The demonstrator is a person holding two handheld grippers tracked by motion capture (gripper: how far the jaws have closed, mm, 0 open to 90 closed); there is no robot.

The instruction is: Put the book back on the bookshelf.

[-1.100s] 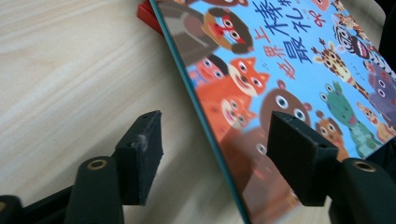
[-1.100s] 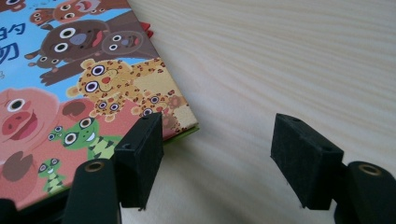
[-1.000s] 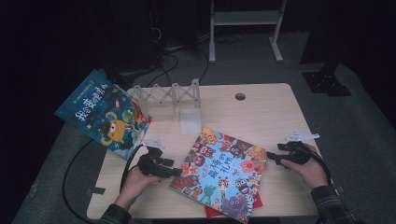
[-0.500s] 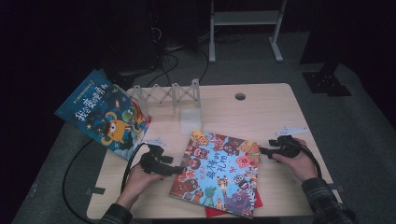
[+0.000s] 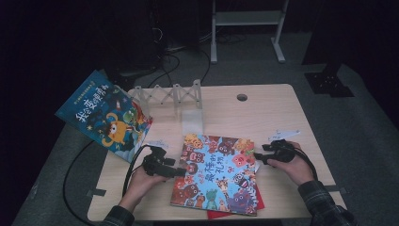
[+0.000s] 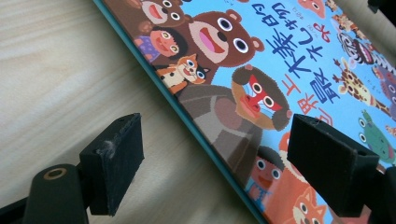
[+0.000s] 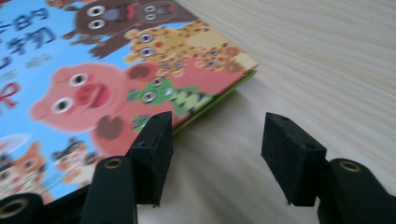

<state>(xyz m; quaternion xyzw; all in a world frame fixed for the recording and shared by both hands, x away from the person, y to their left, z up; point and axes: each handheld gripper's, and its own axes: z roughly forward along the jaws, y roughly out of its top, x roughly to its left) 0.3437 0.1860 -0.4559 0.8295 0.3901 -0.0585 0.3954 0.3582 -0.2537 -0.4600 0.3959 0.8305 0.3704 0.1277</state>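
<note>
Colourful picture book (image 5: 218, 175) flat between left hand-held gripper (image 5: 181, 173), right hand-held gripper (image 5: 256, 156), seemingly untouched

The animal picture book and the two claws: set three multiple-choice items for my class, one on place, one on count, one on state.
1. Where does the animal picture book lie?
A. flat on the table, between the two claws
B. on the floor
C. upright in the rack

2. How many books with picture covers are there?
A. one
B. two
C. four

3. How do the left claw and the right claw stand?
A. both clamped on the book
B. both open, pads off the book
C. one holds a pen

Key: 1 A, the high view shows it flat between the hands. 2 B, the blue monster book is the second. 3 B, the gripper views show gaps beside the book's edges.
</note>
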